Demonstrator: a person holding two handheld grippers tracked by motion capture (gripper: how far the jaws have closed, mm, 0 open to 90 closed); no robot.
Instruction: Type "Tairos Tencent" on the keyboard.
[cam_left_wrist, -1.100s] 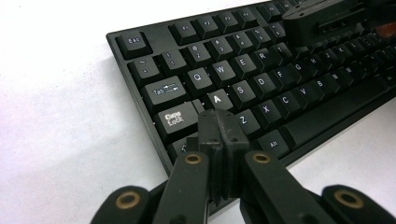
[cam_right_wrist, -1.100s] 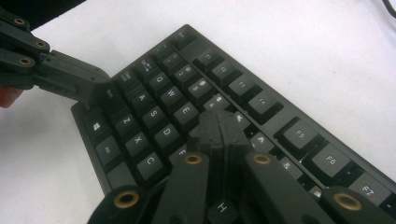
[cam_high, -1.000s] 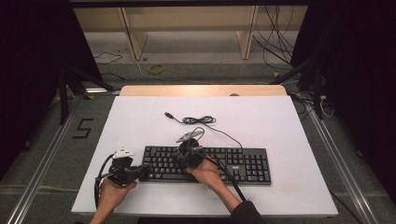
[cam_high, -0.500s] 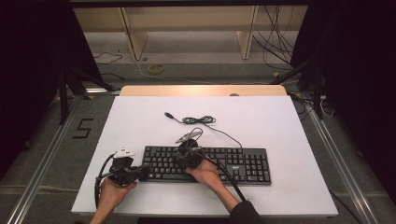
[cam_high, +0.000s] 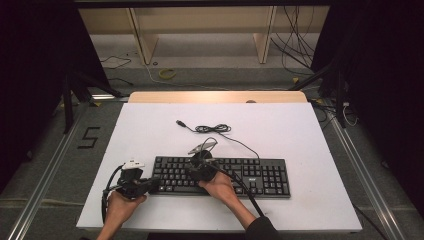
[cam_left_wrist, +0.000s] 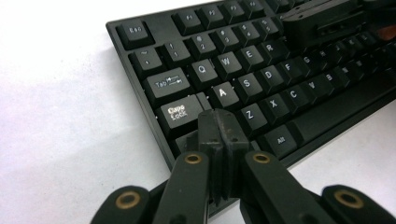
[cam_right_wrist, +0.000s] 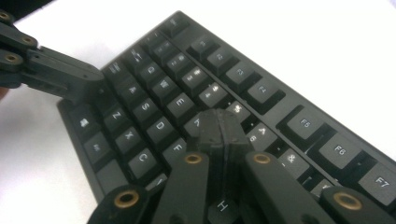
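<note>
White bench (cam_high: 150, 125): we keep black keyboard (cam_high: 260, 175) at near edge. Left tool (cam_left_wrist: 221, 135) pressed together over Shift key, right tool (cam_right_wrist: 219, 130) pressed together over letter keys, likely closed tips for single-key presses.

White table (cam_high: 150, 125), wood strip along its far edge. Black keyboard (cam_high: 260, 177) lies flat on it, toward the near edge, long side parallel to that edge. Keyboard's black cable (cam_high: 212, 129) runs from the keyboard's back edge, bunched in a loose coil just beyond the keyboard, plug end lying left of the coil.
</note>
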